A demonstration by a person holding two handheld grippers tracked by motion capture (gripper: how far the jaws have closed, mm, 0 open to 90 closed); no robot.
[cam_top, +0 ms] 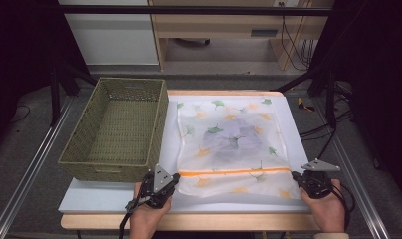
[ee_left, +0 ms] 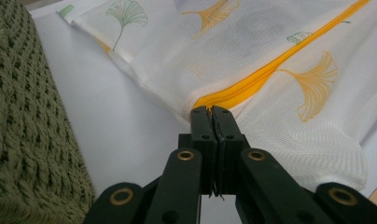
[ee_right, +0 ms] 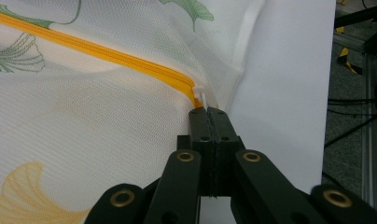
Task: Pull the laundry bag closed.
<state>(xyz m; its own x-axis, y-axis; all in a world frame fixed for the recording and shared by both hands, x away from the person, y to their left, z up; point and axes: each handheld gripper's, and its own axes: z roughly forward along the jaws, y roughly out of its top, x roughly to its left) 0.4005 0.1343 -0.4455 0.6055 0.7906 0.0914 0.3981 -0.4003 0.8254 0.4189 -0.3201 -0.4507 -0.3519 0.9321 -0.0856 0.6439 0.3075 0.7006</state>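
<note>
An empty olive-green woven basket point(cam_top: 114, 130) stands on the left part of the white worktop point(cam_top: 89, 196), its long side running away from the near edge; in the left gripper view its coarse weave point(ee_left: 23, 130) rises along the left border. Behind the worktop a pale wooden desk point(cam_top: 224, 25) stands on grey floor point(cam_top: 35, 124), with black cables point(cam_top: 293, 45) hanging at its right end. Metal rails point(cam_top: 25, 174) run along the floor on either side of the worktop, and dark stand legs point(cam_top: 57, 84) rise near the basket's far corner.
</note>
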